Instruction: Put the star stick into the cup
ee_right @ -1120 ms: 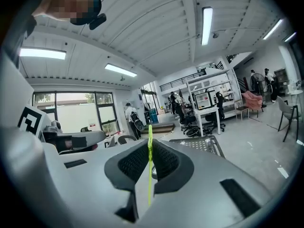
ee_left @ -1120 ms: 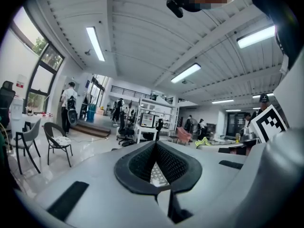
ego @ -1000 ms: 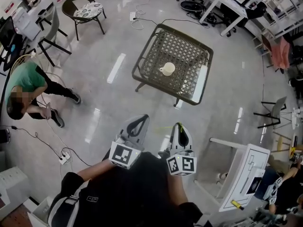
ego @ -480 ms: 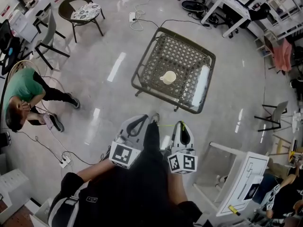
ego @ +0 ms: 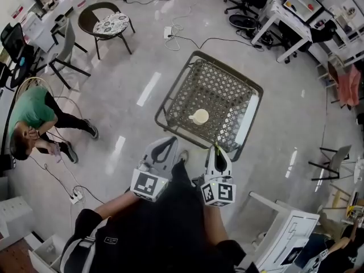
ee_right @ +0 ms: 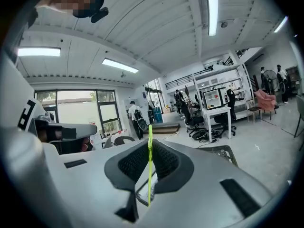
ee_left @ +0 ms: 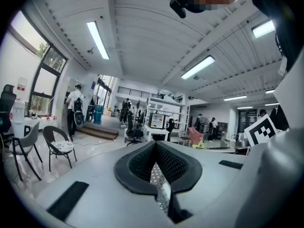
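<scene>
A cream cup (ego: 199,116) stands upright on a low wicker table (ego: 223,88) ahead of me in the head view. Both grippers are held close to my body, short of the table's near edge. My right gripper (ego: 216,151) is shut on a thin yellow-green stick (ee_right: 150,160), which stands upright between the jaws in the right gripper view and pokes a little past their tips (ee_right: 150,144); its star end does not show. My left gripper (ego: 169,142) is shut with nothing in it, its tips (ee_left: 156,145) touching.
A person in a green shirt (ego: 31,115) crouches at the left near cables and a power strip (ego: 75,197). A round chair (ego: 108,24) stands at the back left. A white desk (ego: 284,238) is at the lower right, office chairs and desks at the back right.
The table and cup have come nearer to both grippers as I moved forward. Neither gripper has changed its hold or its place before my body.
</scene>
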`<state>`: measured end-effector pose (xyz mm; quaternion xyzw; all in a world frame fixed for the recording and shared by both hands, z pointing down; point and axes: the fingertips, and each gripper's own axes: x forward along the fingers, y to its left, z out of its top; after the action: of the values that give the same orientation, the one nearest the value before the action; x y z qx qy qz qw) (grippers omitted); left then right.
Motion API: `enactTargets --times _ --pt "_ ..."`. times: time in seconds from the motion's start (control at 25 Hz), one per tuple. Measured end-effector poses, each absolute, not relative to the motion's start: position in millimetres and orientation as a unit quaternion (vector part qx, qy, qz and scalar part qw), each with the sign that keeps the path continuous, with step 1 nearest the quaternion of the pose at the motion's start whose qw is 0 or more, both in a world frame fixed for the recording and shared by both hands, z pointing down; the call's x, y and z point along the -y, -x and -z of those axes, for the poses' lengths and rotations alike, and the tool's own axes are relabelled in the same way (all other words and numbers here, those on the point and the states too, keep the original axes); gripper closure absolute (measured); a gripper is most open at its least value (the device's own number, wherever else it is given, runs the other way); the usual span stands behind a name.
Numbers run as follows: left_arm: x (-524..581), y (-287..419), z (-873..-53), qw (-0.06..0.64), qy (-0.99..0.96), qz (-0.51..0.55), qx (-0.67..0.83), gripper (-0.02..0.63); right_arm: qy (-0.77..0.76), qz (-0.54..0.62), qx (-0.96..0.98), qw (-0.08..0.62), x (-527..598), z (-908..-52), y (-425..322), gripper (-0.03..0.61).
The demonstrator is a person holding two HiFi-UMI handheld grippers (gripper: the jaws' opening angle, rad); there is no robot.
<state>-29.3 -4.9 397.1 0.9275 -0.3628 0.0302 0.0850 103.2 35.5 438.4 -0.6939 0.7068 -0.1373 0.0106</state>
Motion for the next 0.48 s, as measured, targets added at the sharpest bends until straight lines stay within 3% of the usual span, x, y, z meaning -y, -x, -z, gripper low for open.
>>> enactTargets --times 0.48 --pt "63.2 -49.3 -408.9 0.081 -0.912 -0.045 0.400 0.598 0.659 0.148 -0.737 0.013 45.3 -463.2 -183.7 0.557"
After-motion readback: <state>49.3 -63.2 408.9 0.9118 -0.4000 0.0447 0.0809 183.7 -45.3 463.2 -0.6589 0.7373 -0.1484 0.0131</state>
